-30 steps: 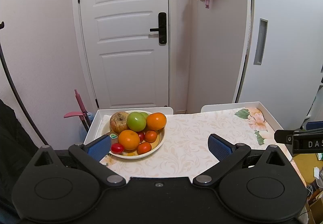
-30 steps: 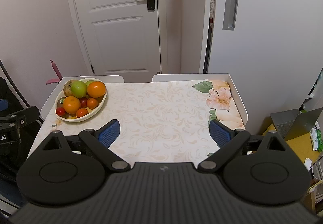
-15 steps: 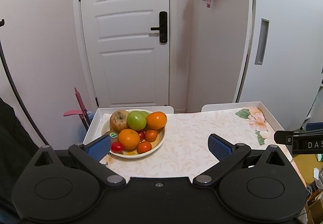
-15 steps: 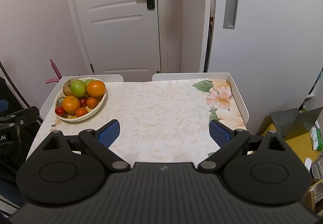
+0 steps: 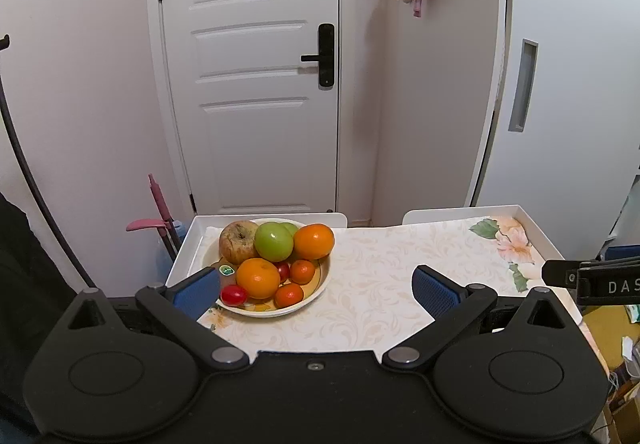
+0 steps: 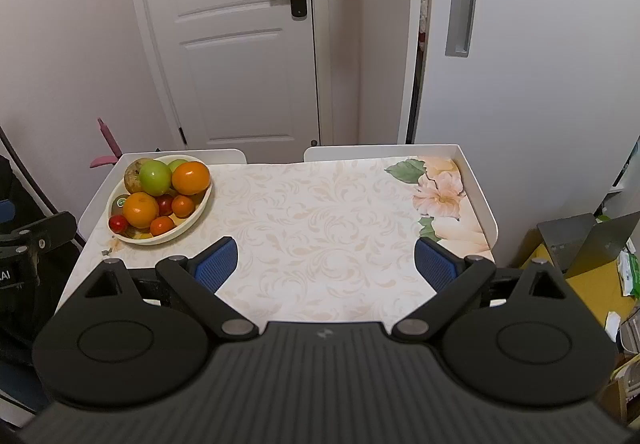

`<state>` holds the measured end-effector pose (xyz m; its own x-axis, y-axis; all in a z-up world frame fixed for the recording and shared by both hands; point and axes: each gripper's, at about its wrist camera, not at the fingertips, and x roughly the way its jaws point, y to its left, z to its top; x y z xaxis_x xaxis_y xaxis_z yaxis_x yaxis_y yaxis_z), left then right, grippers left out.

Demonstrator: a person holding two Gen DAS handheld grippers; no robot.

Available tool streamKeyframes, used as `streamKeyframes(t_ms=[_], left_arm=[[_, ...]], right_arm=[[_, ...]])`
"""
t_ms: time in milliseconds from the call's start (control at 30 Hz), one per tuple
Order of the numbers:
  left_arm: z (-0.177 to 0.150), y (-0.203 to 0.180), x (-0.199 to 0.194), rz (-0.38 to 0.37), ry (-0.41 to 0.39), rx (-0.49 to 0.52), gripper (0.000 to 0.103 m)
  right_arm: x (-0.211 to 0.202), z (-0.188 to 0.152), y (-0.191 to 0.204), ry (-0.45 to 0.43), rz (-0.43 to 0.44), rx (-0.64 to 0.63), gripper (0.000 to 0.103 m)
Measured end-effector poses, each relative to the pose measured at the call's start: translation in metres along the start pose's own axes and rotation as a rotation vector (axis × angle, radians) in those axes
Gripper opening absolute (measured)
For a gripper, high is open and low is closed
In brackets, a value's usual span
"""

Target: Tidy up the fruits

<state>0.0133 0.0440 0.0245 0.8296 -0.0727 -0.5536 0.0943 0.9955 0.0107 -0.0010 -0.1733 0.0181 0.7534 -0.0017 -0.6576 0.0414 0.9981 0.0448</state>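
Note:
A cream bowl [image 5: 316, 294] [image 6: 198, 210] sits at the table's left rear, piled with fruit: a brown apple [image 5: 238, 242], a green apple [image 5: 274, 242], two oranges [image 5: 258, 278] [image 5: 314, 241], small tangerines [image 5: 289, 295] and a cherry tomato [image 5: 234, 295]. My left gripper [image 5: 316, 290] is open and empty, held near the table's front, with its left finger just in front of the bowl. My right gripper [image 6: 326, 264] is open and empty over the table's front middle, well to the right of the bowl.
The white rimmed table [image 6: 478, 196] carries a floral cloth [image 6: 320, 212]. A white door [image 5: 256, 84] and walls stand behind it. A pink-handled tool [image 5: 154, 212] leans at the left. The right gripper's body [image 5: 592, 282] shows at the left wrist view's right edge. Clutter lies on the floor at the right [image 6: 592, 240].
Almost nothing differs. The left wrist view has tilted up very slightly. Both grippers stay open and the fruit has not moved.

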Motion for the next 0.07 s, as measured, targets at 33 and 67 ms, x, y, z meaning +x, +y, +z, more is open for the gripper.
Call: streamKeyframes(t_ms=[33, 67], left_arm=[[0.0001, 0.0005, 0.0011, -0.001, 0.003, -0.001, 0.103], [0.0002, 0.0010, 0.0020, -0.001, 0.006, -0.001, 0.103]], right_arm=[[0.0002, 0.0004, -0.0005, 0.001, 0.000, 0.000, 0.103], [0.0002, 0.0004, -0.0005, 0.001, 0.000, 0.000, 0.103]])
